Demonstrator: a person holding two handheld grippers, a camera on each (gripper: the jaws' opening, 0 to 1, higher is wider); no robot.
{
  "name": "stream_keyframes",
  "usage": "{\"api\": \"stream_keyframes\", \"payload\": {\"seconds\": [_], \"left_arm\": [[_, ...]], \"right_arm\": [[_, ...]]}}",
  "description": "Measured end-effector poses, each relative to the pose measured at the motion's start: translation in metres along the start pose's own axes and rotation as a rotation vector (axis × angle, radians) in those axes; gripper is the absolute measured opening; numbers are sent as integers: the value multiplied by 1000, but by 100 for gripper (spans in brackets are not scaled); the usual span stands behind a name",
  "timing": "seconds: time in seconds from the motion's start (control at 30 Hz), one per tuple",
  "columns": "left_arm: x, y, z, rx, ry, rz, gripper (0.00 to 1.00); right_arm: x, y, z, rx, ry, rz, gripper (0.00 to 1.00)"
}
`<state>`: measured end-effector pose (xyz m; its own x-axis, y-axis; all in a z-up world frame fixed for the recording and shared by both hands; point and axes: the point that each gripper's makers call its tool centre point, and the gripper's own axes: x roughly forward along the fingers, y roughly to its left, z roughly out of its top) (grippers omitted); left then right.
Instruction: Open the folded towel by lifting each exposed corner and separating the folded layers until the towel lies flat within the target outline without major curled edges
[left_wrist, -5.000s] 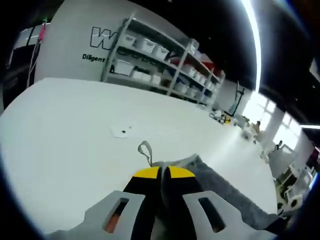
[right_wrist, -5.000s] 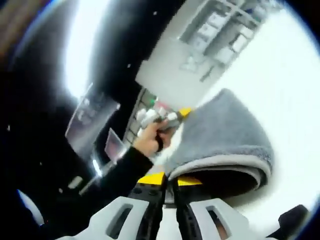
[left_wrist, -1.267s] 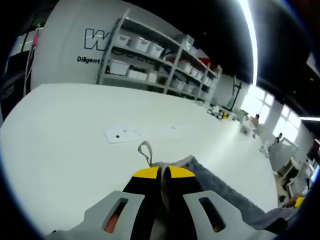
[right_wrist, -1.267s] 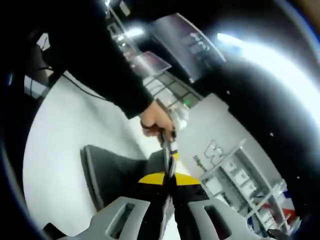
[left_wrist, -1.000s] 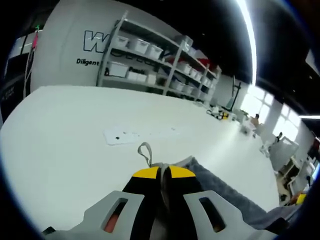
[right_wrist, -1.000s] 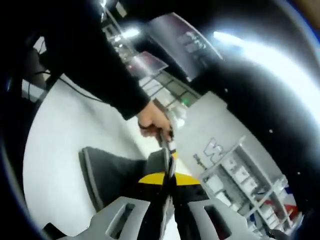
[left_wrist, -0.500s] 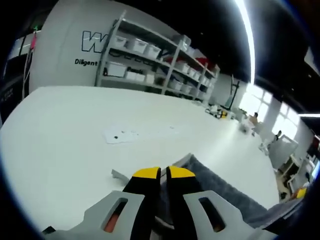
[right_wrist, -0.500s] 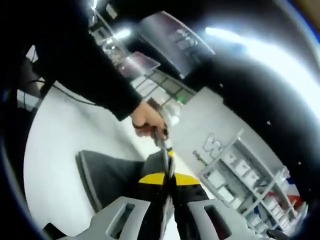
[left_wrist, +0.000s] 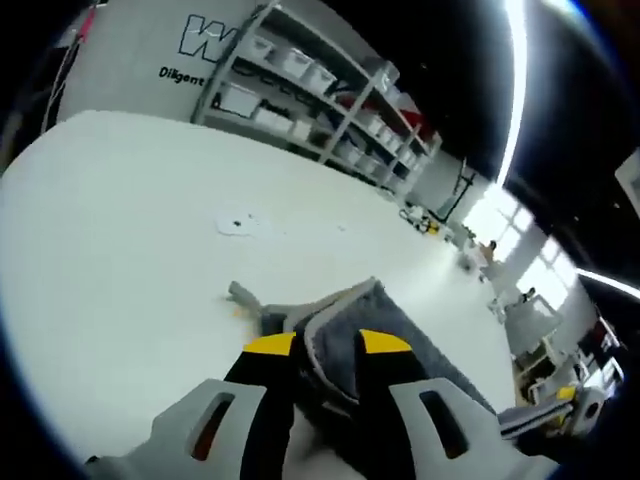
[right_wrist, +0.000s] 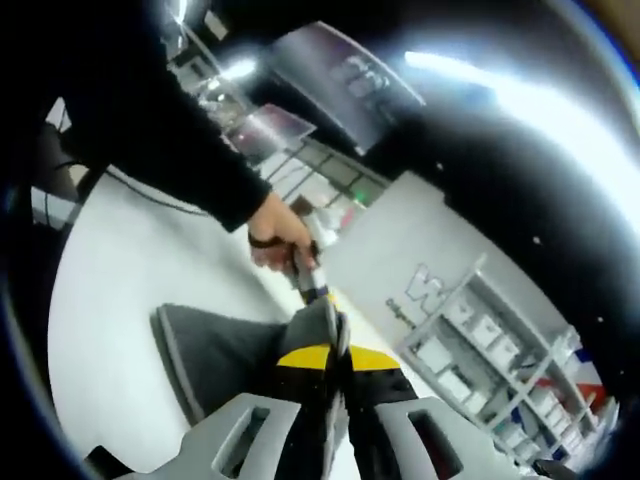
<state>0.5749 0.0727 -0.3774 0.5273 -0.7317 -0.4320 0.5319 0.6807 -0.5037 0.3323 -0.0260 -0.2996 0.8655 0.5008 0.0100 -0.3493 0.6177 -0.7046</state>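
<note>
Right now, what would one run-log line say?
left gripper: open over towel corner | right gripper: shut on towel edge | towel: partly lifted | table

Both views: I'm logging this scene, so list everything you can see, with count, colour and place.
towel: one, grey, on the table, a fold between the left jaws
table: one, white, under the towel
shelves: one rack, grey with white bins, by the far wall
hand: one, dark sleeve, holding the left gripper
left gripper: yellow tips, jaws apart
right gripper: yellow tips, closed on the towel
</note>
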Motion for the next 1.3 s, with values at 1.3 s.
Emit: {"api": "stream_keyframes", "payload": {"seconds": [1.3], "left_arm": [[2, 3, 2, 0, 12, 40, 4]], "right_arm": [[-4, -6, 0, 21, 1, -21, 0]]}}
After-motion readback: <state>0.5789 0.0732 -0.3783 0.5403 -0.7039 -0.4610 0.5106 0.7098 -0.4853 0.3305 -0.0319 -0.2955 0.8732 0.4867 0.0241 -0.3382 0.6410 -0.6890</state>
